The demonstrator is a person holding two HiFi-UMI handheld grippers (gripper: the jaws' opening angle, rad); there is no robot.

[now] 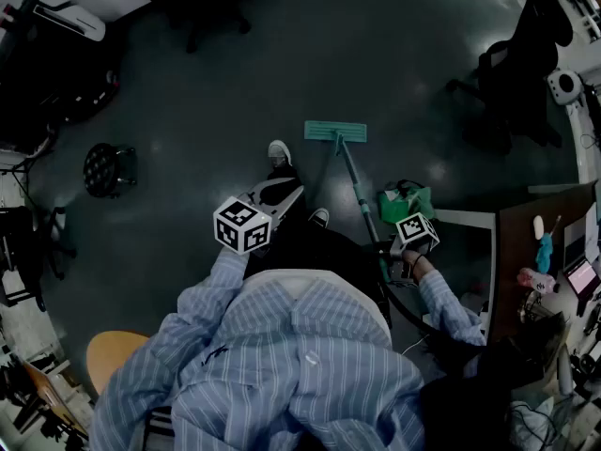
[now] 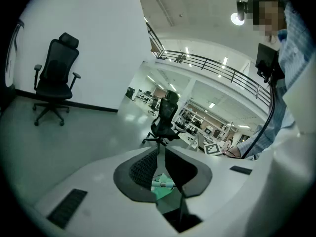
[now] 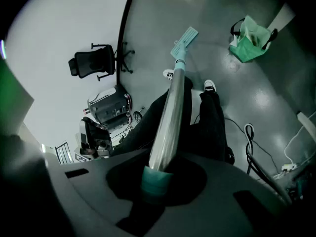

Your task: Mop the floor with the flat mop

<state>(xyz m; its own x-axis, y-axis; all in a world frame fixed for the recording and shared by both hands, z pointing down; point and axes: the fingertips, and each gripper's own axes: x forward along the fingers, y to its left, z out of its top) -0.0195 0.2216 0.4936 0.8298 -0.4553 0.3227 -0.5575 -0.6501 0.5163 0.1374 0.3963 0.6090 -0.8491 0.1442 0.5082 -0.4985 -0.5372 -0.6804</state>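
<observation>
The flat mop's teal head (image 1: 335,132) lies flat on the dark floor ahead of the person's shoes (image 1: 279,151). Its handle (image 1: 360,195) slants back to my right gripper (image 1: 385,254), which is shut on it near the upper end. In the right gripper view the metal handle (image 3: 170,112) runs from between the jaws of my right gripper (image 3: 158,179) down to the mop head (image 3: 185,36). My left gripper (image 1: 296,191) hovers left of the handle, apart from it, jaws together and holding nothing. In its own view my left gripper (image 2: 160,149) points level across the room.
A green bag (image 1: 406,203) sits right of the handle beside a desk (image 1: 540,219). Cables (image 3: 252,142) trail on the floor by the person's feet. Black office chairs (image 1: 512,73) (image 2: 54,78) stand around the room, with dark equipment (image 1: 56,64) at the far left.
</observation>
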